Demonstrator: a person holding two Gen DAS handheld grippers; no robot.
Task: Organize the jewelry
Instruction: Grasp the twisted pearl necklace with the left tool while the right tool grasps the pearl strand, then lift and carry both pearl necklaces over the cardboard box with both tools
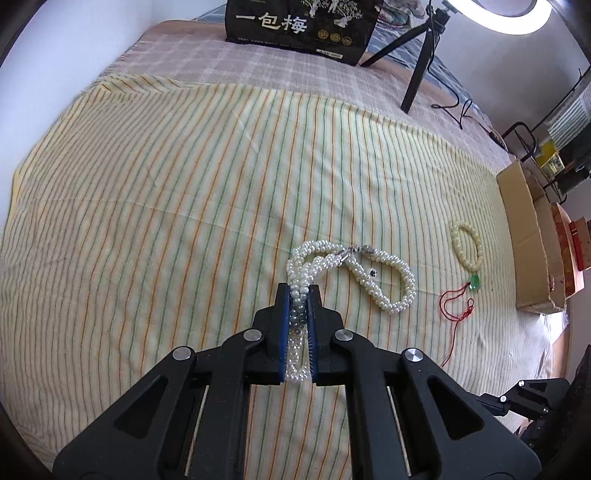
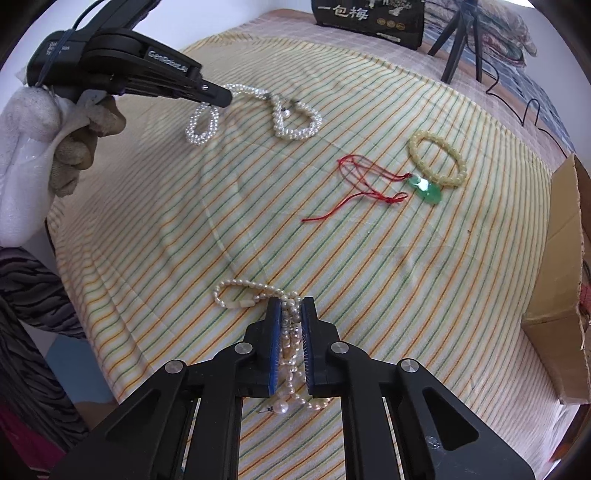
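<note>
My left gripper (image 1: 299, 288) is shut on a thick twisted white pearl necklace (image 1: 373, 280), which trails from the jaws onto the striped cloth (image 1: 184, 203). In the right wrist view the same left gripper (image 2: 218, 99), held by a gloved hand (image 2: 70, 147), pinches that thick pearl necklace (image 2: 295, 122) at the far left. My right gripper (image 2: 290, 301) is shut on a thin pearl strand (image 2: 240, 291); its loop lies just left of the fingertips and loose pearls hang behind the jaws. A cream bead bracelet (image 2: 437, 158) and a green pendant (image 2: 428, 190) on red cord lie apart to the right.
An open cardboard box (image 2: 565, 258) stands at the cloth's right edge. A black printed box (image 1: 299, 26) and a ring-light tripod (image 1: 417, 74) stand at the back. The cream bracelet (image 1: 467, 247) and green pendant (image 1: 474, 283) lie near the cardboard box (image 1: 524, 236).
</note>
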